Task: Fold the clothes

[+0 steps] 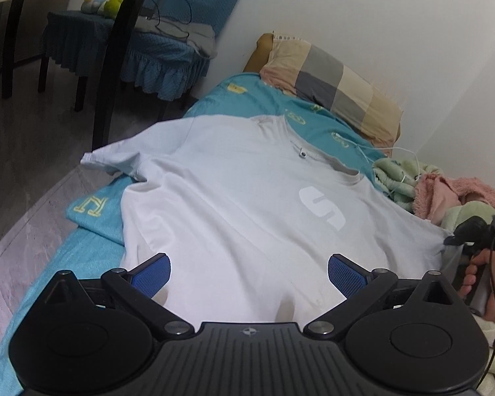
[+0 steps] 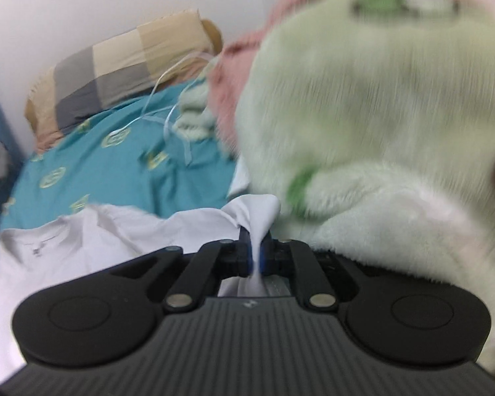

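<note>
While spread flat on bed [image 1: 92, 254], white T-shirt [image 1: 234, 211]: right gripper [image 2: 255, 254] pinching sleeve, probably for folding inward; left gripper [image 1: 249, 274] wide, unladen.

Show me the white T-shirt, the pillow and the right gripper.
white T-shirt [image 1: 234, 204], left wrist view, chest.
pillow [image 1: 330, 79], left wrist view, grey check.
right gripper [image 2: 255, 254], right wrist view, between fingertips.

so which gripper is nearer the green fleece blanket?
Right. The right gripper is shut on the white T-shirt sleeve right against the green fleece blanket; the left gripper is open over the shirt's hem, farther away.
</note>
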`<state>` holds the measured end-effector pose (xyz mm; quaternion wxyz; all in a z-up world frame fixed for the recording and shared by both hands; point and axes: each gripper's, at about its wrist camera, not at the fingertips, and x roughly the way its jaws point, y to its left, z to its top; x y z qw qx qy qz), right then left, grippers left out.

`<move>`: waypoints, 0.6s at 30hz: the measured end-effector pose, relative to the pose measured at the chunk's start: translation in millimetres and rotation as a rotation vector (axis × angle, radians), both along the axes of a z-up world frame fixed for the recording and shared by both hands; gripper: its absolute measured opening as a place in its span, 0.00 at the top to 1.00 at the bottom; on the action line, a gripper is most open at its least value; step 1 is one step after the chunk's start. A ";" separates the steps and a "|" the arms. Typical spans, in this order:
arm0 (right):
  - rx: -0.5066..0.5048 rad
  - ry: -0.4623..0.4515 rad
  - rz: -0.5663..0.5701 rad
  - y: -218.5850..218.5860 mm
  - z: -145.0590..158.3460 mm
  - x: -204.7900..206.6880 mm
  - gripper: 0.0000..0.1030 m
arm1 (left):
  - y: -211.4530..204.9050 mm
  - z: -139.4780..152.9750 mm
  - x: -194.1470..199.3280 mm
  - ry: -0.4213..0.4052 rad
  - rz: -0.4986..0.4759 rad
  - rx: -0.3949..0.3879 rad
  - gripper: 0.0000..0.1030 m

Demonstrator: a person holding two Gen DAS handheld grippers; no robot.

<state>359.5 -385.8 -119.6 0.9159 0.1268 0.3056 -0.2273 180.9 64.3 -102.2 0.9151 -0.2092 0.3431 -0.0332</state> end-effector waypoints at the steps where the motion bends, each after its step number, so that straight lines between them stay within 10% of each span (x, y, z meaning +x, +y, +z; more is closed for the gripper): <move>1: -0.037 0.010 0.004 1.6 7.2 3.4 0.93 | 0.4 2.6 -0.2 -0.008 0.003 0.003 0.00; 10: -0.092 0.038 0.022 58.9 60.4 8.5 0.93 | 6.9 12.0 -3.9 -0.018 0.008 0.036 0.00; 18: -0.007 0.033 0.248 191.2 45.1 22.7 0.92 | 24.8 2.1 -0.8 0.004 0.034 0.059 0.00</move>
